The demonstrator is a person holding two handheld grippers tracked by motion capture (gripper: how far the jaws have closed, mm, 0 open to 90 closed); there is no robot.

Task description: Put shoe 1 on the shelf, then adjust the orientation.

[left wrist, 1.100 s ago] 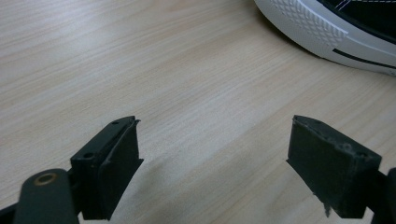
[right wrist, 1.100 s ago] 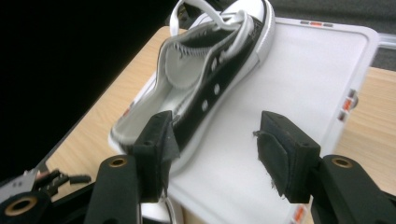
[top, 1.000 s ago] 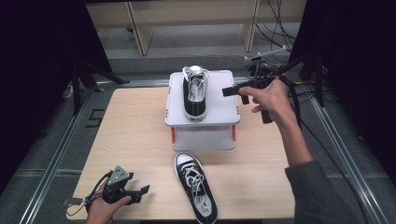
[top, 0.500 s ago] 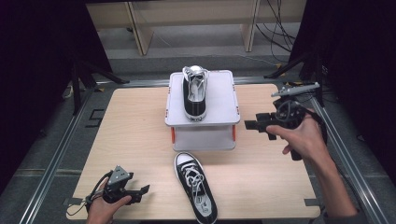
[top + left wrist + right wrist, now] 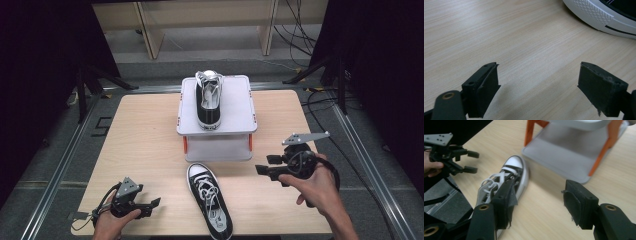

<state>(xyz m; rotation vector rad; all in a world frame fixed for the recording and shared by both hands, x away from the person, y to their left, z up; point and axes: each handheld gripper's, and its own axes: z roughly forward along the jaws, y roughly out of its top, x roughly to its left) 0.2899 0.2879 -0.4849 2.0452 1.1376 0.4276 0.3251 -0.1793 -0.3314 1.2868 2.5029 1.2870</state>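
1. Nearest the person, the left gripper (image 5: 150, 206) rests low at the near left corner of the wooden table (image 5: 145, 135), held in the left hand (image 5: 107, 225). Its jaws stand wide apart with nothing between them, just bare wood beneath in the left gripper view.
2. Just beside it to the right lies the loose black sneaker (image 5: 210, 199) flat on the table, toe pointing away toward the stand, white laces up. Its white rubber sole edge (image 5: 599, 17) shows at the top right of the left gripper view, apart from the jaws.
3. Right of that shoe, the right gripper (image 5: 261, 170) is held above the table by the right hand (image 5: 315, 187), jaws aimed left toward the shoe. They are spread wide and empty; in the right gripper view the sneaker's toe (image 5: 515, 165) sits behind the left-hand jaw.
4. Farther back, the grey stand (image 5: 240, 107) with orange legs (image 5: 530, 131) sits mid-table, near the loose shoe's toe.
5. On top of the stand rests the second black sneaker (image 5: 209, 97), lying lengthwise with its heel toward the person.
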